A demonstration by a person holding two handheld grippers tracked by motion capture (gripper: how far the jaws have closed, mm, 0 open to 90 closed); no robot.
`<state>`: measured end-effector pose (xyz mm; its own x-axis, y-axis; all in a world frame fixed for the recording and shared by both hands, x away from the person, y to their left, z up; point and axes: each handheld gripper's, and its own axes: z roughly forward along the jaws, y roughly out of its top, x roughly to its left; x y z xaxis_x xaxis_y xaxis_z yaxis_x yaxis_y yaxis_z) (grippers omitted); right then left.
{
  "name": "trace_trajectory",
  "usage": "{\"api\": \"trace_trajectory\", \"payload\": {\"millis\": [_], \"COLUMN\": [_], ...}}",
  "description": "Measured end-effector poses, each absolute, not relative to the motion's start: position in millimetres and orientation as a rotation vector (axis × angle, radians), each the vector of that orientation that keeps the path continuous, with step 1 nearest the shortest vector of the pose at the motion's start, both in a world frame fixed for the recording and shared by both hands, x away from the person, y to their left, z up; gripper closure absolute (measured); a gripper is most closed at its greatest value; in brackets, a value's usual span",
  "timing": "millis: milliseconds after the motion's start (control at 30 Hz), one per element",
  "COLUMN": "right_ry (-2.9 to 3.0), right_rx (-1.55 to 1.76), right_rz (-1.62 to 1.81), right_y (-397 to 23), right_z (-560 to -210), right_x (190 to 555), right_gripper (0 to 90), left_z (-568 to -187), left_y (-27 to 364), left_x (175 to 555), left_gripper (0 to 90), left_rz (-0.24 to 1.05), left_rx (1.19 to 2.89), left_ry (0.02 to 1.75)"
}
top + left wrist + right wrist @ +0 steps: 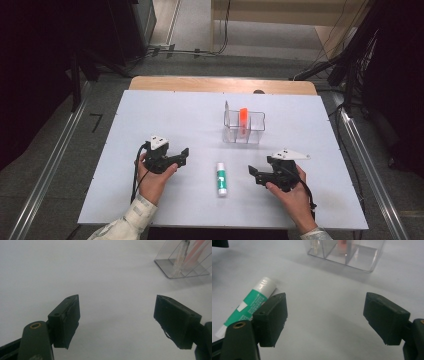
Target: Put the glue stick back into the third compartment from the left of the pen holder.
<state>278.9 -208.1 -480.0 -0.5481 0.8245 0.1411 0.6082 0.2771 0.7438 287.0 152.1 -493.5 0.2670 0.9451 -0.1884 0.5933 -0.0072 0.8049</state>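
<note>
A green and white glue stick [221, 178] lies flat on the white table [165, 110], between the two hands. My left gripper [184, 154] rests to its left, jaws wide apart and empty; its view shows the same gap [116, 322]. My right gripper [254, 173] sits to the right of the stick, open too [324, 320], with the glue stick [249, 307] just behind its left jaw. A clear divided organiser [243, 127] stands further back, holding an orange pen [243, 119] and a thin clear item [226, 112].
The clear organiser [183, 261] appears at the upper right of the left gripper view and at the top of the right gripper view [348, 252]. Dark stands and cables [345, 55] surround the table beyond its far edge.
</note>
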Motion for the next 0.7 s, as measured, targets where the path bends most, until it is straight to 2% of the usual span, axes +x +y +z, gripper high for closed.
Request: {"api": "trace_trajectory", "payload": {"millis": [700], "right_ry": [2.356], "right_rx": [1.263], "right_rz": [1.128], "right_y": [-164.6], "right_z": [-487.3], "right_x": [269.7], "right_gripper": [18.1], "left_z": [-493.7], "left_y": [152.3], "left_x": [286.8], "left_gripper": [21.2], "left_rz": [0.527], "left_rx": [1.699], "left_ry": [1.423]}}
